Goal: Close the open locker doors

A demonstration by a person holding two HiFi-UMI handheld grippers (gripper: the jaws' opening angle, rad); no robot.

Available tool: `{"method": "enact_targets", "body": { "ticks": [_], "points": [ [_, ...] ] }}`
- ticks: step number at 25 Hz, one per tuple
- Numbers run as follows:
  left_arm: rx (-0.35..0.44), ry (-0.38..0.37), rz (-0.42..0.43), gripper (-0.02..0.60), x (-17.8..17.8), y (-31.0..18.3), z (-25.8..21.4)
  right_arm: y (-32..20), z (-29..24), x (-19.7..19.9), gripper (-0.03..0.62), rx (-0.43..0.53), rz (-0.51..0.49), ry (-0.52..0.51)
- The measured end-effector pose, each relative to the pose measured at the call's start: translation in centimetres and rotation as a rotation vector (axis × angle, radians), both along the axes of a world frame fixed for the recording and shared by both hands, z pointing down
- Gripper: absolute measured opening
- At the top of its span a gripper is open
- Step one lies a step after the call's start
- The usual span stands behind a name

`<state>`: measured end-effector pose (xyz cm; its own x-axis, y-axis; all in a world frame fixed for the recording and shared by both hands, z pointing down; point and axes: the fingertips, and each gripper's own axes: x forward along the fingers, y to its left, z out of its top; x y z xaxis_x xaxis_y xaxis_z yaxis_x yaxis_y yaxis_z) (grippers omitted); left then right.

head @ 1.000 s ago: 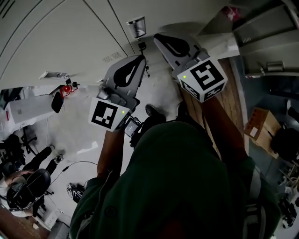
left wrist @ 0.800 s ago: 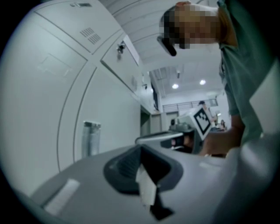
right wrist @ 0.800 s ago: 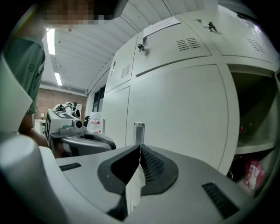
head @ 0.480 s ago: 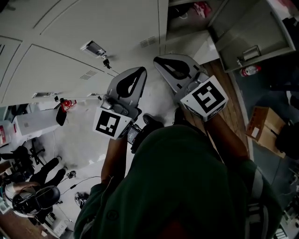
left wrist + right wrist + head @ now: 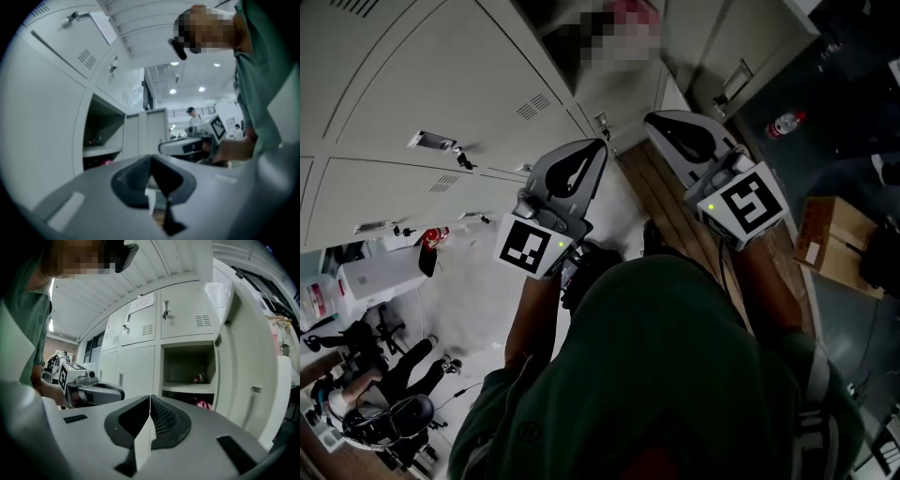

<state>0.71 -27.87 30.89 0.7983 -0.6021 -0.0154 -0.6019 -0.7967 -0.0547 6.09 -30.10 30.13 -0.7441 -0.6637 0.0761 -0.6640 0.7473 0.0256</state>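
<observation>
the locker door [image 5: 248,380] ahead hangs wide, its compartment [image 5: 187,364] exposed, while the neighbouring doors [image 5: 136,329] look closed. the left gripper [image 5: 151,160] and right gripper [image 5: 150,398] are both clenched on nothing, short of that door, so the push is yet to come, i'd say.

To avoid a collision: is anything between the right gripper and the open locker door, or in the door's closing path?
Nothing visible. Only air lies between the right gripper and the open door. The small object and the pink item appear to sit inside the compartment, behind its frame, so the swing looks clear.
</observation>
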Motion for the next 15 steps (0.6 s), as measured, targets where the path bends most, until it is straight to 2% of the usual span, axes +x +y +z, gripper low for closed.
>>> {"method": "enact_targets", "body": {
  "ticks": [8,15],
  "points": [
    [-0.019,-0.011,0.091,0.002,7.1,-1.3,0.2,-0.5,-0.6,9.9,0.009,0.023,0.128,-0.03],
    [-0.038,-0.021,0.17,0.003,12.4,-3.5,0.5,-1.2,-0.7,15.7,0.009,0.013,0.148,-0.021]
  ]
}}
